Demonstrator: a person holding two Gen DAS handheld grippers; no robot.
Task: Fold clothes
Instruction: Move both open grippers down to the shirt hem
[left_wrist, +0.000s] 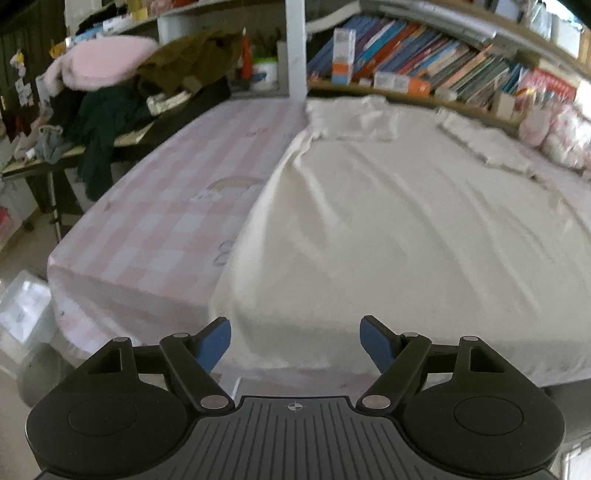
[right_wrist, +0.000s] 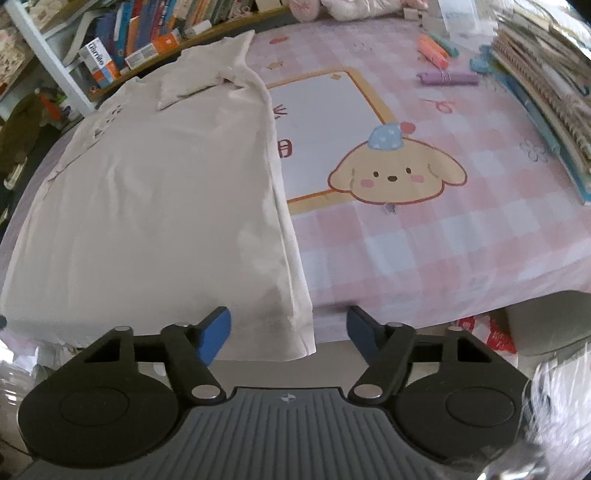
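Observation:
A cream garment (left_wrist: 388, 221) lies spread flat on the pink checked tablecloth (left_wrist: 166, 221), its hem hanging over the near table edge and its sleeves folded in at the far end. My left gripper (left_wrist: 295, 339) is open and empty, just in front of the hem's left part. In the right wrist view the same garment (right_wrist: 155, 192) fills the left half of the table. My right gripper (right_wrist: 290, 328) is open and empty, at the hem's right corner by the table edge.
A bookshelf (left_wrist: 424, 62) runs along the far side. A side table with piled clothes (left_wrist: 110, 96) stands to the left. Stacked notebooks (right_wrist: 546, 92), pens (right_wrist: 436, 48) and a purple roll (right_wrist: 447, 78) lie at the right of the cloth (right_wrist: 424, 240). A cartoon dog print (right_wrist: 395, 173) marks its middle.

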